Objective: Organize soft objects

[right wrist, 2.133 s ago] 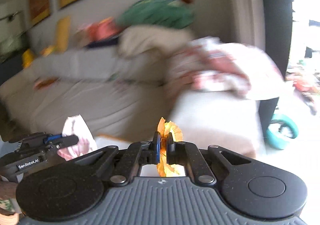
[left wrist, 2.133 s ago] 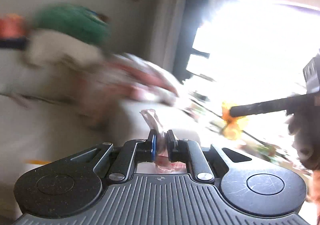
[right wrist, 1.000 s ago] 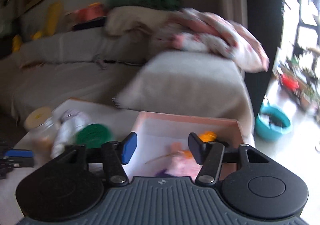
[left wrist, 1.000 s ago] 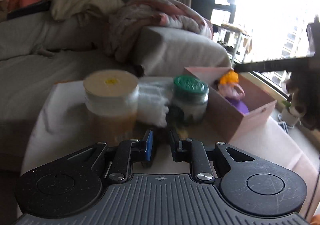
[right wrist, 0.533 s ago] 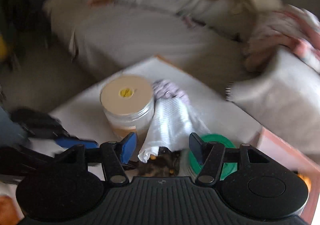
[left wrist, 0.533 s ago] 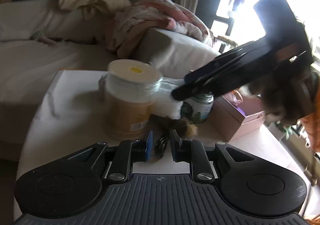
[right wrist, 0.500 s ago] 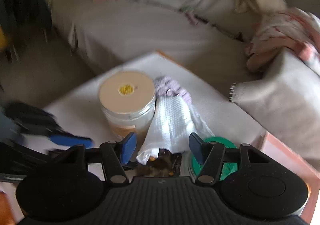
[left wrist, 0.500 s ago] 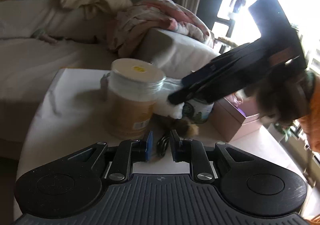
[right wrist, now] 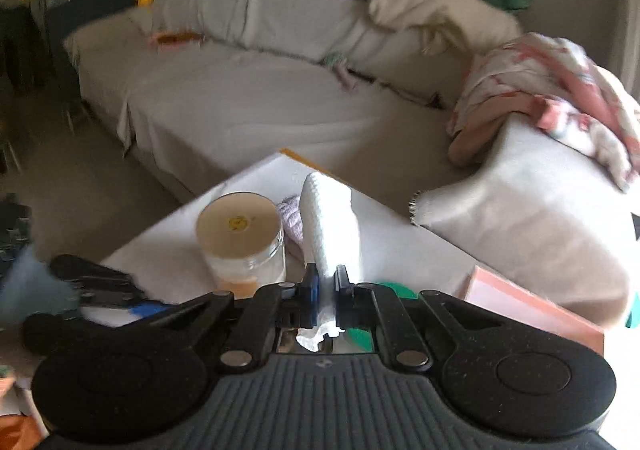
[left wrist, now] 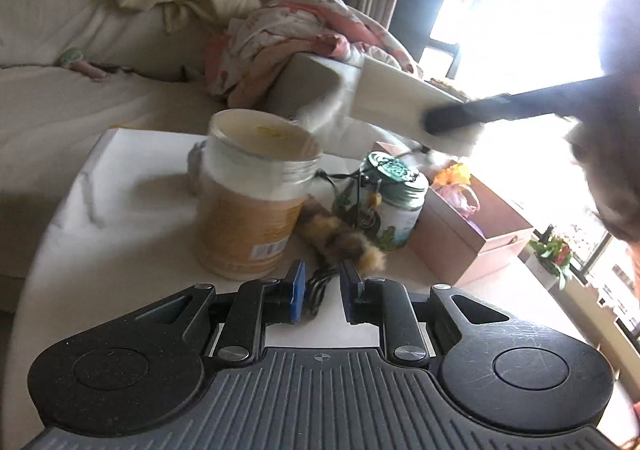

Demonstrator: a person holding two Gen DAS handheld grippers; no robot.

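Note:
My right gripper is shut on a white waffle cloth, which hangs lifted above the table; the left wrist view shows that cloth blurred under the right gripper. My left gripper sits low over the table with a narrow gap between its pads. A black cord lies in that gap, and the pads do not press on it. The cord runs to a brown furry tail just ahead. A pink box at the right holds orange and pink soft things.
A tan-lidded jar and a green-lidded jar stand on the white table beside the tail. A purple knit piece lies behind the tan-lidded jar. Beyond the table is a grey sofa with cushions and a pink blanket.
The right gripper's jaws, wide apart over the white cloth, have shut on it and raised it off the table. The left gripper has edged closer to the furry tail.

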